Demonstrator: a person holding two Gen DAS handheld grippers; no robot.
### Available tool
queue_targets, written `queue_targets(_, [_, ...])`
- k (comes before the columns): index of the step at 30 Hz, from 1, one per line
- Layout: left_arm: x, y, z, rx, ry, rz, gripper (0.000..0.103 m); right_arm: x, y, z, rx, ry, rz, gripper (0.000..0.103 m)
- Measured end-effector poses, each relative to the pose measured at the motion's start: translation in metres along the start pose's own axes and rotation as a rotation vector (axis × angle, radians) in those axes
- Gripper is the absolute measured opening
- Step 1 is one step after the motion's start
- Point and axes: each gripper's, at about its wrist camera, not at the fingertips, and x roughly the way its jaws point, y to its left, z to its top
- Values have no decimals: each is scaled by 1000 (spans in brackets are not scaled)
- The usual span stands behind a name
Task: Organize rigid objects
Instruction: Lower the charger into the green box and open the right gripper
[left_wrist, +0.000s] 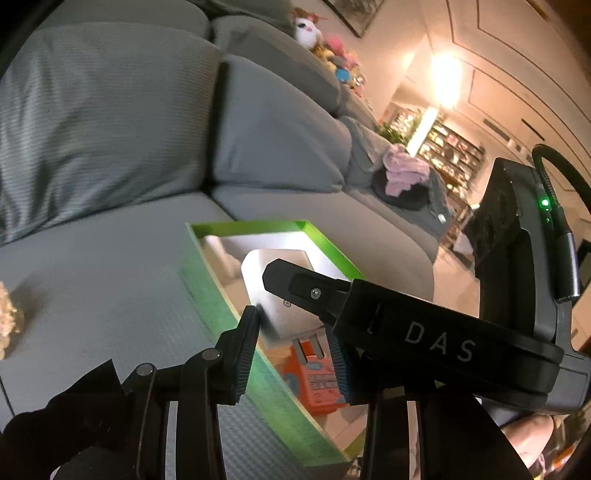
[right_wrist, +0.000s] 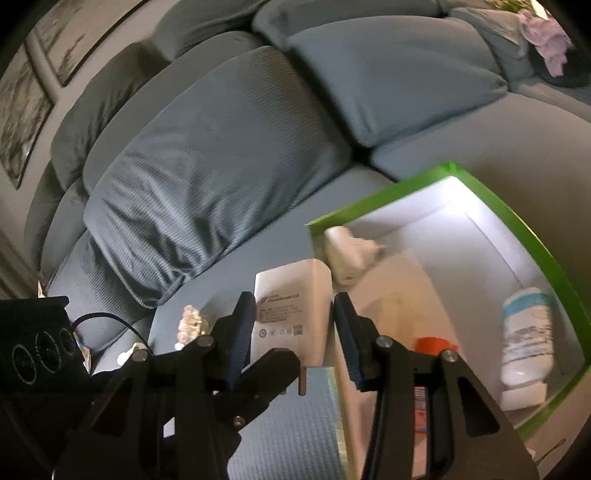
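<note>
Both my tongs — left (left_wrist: 295, 332) & right (right_wrist: 295, 325) — clamp 1 white charger (right_wrist: 291, 317) over the near edge of 1 green box (right_wrist: 535, 251) on the sofa (right_wrist: 207, 166). R view alone shows 1 white bottle (right_wrist: 526, 336) & a 2nd small plug (right_wrist: 347, 254) inside; L view shows 1 orange pack (left_wrist: 321, 376).

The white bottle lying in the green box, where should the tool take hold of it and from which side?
Probably across the white bottle's round middle, coming from above. It lies on its side close to the green box's wall, so only the top is free, and the pads can close on opposite sides of the body.
</note>
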Motion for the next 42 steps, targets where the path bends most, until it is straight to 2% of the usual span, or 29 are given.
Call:
queue_targets(12, [36, -15, -6, -27, 73, -71, 38, -4, -40, 2, 60, 31, -94, 43])
queue_targets(25, [45, -11, -9, -85, 113, -103, 38, 0, -50, 0, 100, 69, -145, 45])
queue_targets(27, [41, -11, -8, -82, 106, -97, 38, -1, -48, 1, 104, 67, -129, 52])
queue_targets(28, [39, -11, -7, -79, 100, -91, 38, -1, -47, 1, 103, 61, -129, 62])
queue_targets(29, [35, -10, -7, -76, 91, -84, 38, -3, -45, 1, 98, 50, -135, 68])
queue_targets(33, [18, -4, -6, -77, 60, -41, 38, -5, -39, 1, 84, 35, -162, 68])
queue_targets(38, [3, 4, -5, -77, 41, 8, 39, -4, -28, 0, 73, 31, -141, 72])
queue_targets(39, [-1, 5, -5, -72, 34, 29, 40, -4, -26, 0, 70, 27, -138, 72])
queue_targets(41, [-8, 8, -5, -64, 25, 52, 52, -4, -19, 0, 62, 26, -116, 72])
queue_targets(42, [-13, 10, -6, -64, 19, 66, 52, -4, -17, -1, 61, 26, -111, 72])
